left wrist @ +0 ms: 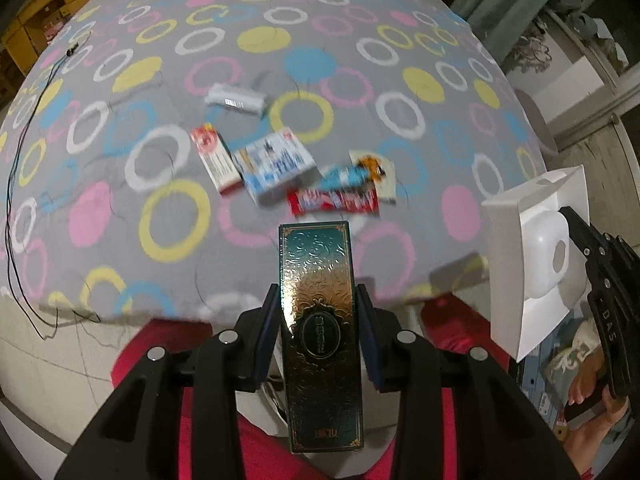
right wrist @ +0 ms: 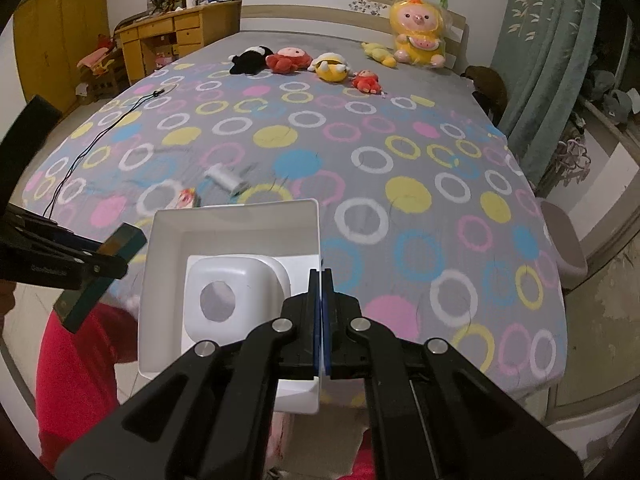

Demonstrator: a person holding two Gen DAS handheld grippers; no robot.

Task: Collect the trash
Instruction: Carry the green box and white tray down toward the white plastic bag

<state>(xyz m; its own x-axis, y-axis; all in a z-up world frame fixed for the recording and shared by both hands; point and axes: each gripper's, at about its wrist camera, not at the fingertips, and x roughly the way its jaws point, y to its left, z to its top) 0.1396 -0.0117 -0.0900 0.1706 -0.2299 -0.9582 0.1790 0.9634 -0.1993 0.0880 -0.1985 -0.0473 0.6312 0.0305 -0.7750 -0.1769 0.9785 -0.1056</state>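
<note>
My left gripper point(left wrist: 318, 300) is shut on a tall teal and gold box point(left wrist: 320, 320), its blue pads pressing both long sides. My right gripper point(right wrist: 320, 276) is shut on the thin side wall of an open white box point(right wrist: 232, 224) with a white plastic insert point(right wrist: 236, 292). Both boxes hang in the air off the foot of the bed. On the bed lie a red and white carton point(left wrist: 216, 160), a blue and white carton point(left wrist: 276, 168), a red wrapper point(left wrist: 332, 202), a blue wrapper point(left wrist: 344, 176), a white packet point(left wrist: 380, 176) and a white wrapped pack point(left wrist: 236, 98).
The bed's grey cover point(right wrist: 400, 152) has coloured rings. Plush toys point(right wrist: 328, 66) sit near the headboard, and a black cable point(right wrist: 88, 148) runs along the left side. Red fabric point(left wrist: 160, 340) and a person's foot point(left wrist: 588, 380) are below. A wooden desk point(right wrist: 168, 36) stands left, curtains point(right wrist: 552, 60) right.
</note>
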